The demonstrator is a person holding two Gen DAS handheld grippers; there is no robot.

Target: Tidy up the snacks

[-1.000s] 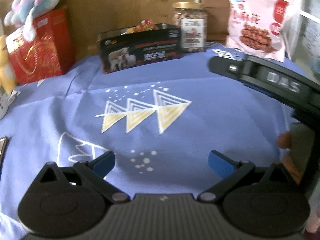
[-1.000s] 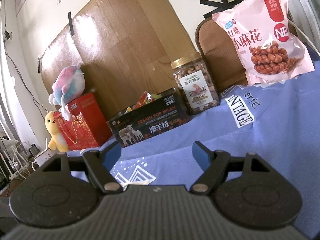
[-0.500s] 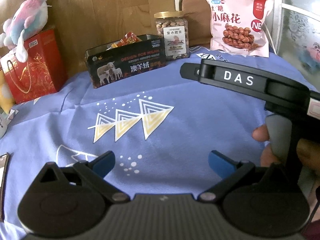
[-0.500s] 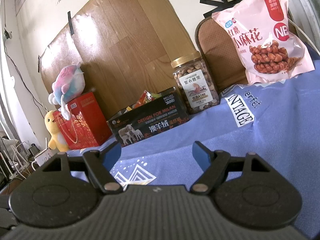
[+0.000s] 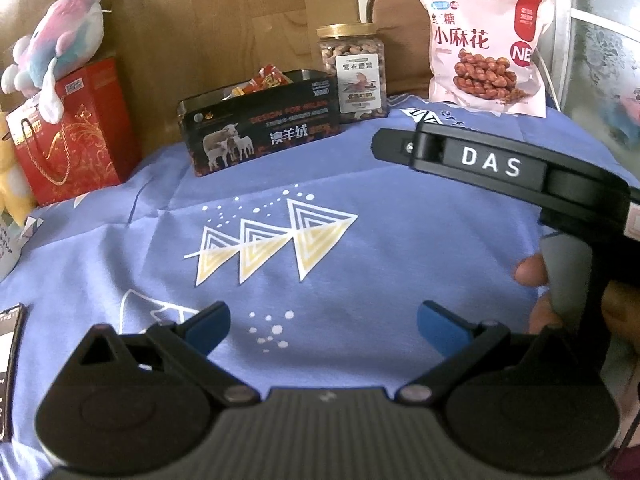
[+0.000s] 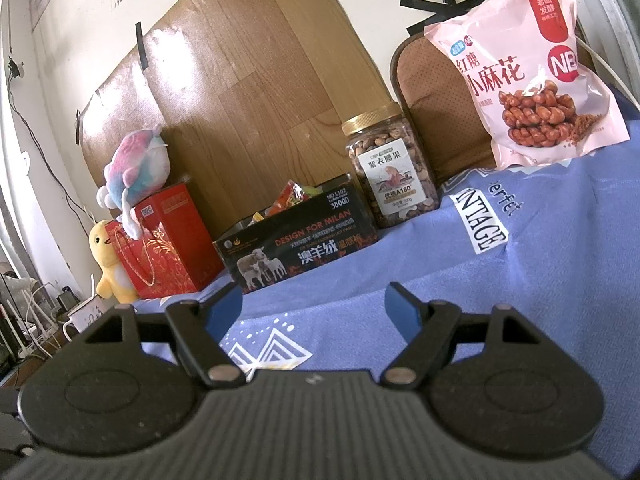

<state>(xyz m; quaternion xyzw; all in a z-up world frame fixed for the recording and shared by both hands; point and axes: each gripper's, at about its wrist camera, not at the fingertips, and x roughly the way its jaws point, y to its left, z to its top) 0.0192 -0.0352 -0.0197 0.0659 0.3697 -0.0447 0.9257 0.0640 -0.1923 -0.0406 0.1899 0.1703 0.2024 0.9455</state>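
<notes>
A black box printed with sheep holds small bright snack packets and stands at the back of the blue cloth. To its right is a clear jar of nuts with a gold lid. A pink snack bag leans upright further right. My left gripper hangs open over bare cloth with nothing between its fingers. My right gripper is open too, low over the cloth and facing the box and jar. Its body shows at the right of the left wrist view, held by a hand.
A red gift bag with a pastel plush toy on top stands at the back left, a yellow duck toy beside it. A wooden board backs the table. A phone lies at the left edge.
The left wrist view has shifted slightly, so the right gripper's body now reaches further into it and the snack bag shows whole. The right gripper has not moved.
</notes>
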